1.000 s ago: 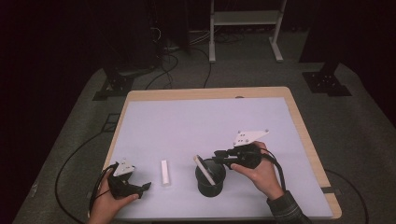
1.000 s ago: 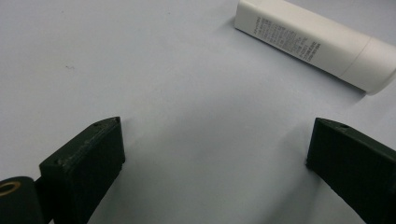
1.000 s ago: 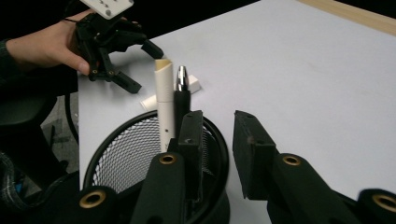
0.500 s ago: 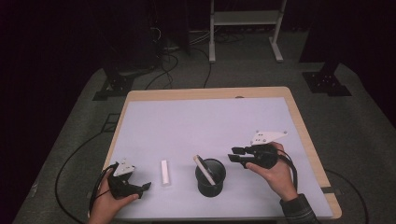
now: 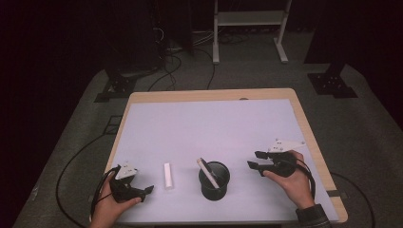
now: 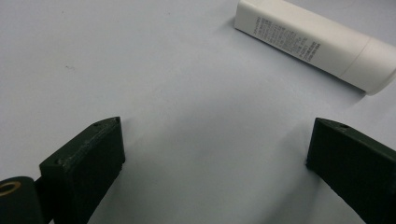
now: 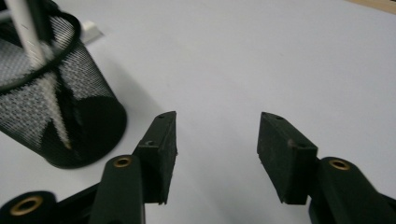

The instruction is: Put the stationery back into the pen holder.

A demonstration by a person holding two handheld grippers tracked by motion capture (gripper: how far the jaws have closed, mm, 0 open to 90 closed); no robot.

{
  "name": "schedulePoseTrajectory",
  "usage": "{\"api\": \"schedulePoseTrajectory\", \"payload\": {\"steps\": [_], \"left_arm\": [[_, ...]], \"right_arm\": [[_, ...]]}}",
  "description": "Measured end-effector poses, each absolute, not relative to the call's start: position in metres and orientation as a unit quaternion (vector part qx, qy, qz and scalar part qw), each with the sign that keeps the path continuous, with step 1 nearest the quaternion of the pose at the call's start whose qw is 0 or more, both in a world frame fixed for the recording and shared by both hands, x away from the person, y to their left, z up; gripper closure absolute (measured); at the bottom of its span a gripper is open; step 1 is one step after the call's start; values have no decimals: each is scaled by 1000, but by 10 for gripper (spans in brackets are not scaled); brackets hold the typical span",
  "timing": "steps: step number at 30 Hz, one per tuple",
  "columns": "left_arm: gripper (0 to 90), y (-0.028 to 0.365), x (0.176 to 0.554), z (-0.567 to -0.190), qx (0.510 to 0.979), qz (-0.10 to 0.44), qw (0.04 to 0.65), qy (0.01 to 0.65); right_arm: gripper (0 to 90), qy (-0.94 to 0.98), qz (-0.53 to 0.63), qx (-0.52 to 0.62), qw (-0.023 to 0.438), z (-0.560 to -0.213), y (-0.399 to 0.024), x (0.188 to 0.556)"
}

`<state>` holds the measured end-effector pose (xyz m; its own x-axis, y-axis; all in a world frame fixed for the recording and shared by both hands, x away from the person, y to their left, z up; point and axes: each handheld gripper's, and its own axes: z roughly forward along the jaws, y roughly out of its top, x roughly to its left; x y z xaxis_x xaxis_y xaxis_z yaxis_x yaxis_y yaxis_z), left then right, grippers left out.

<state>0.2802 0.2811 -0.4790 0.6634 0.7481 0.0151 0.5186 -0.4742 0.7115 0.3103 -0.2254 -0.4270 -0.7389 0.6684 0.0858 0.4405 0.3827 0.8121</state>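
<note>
One white tube (image 5: 167, 175) lies flat, long axis pointing away across the table.

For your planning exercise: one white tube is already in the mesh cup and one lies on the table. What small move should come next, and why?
Probably ease the left gripper forward until its open jaws straddle the white tube; it lies just ahead, while the right gripper, jaws just opening and empty, sits beyond the mesh cup.

A black wire-mesh cylindrical cup (image 5: 215, 182) stands upright near the front edge of the tabletop. A white slim stick (image 5: 208, 172) leans tilted inside it. A white cylindrical tube (image 5: 167, 175) lies flat, well apart to its left.
</note>
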Motion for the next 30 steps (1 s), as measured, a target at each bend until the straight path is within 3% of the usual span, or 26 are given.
{"api": "schedulePoseTrajectory", "payload": {"steps": [10, 21, 30], "left_arm": [[32, 281, 280, -479, 843, 165, 349, 376], [33, 280, 280, -478, 842, 165, 346, 379], [182, 285, 280, -473, 827, 162, 355, 404]], "right_arm": [[350, 832, 377, 370, 168, -454, -248, 310], [295, 834, 344, 390, 186, -472, -258, 304], [240, 812, 365, 417, 184, -483, -266, 300]]}}
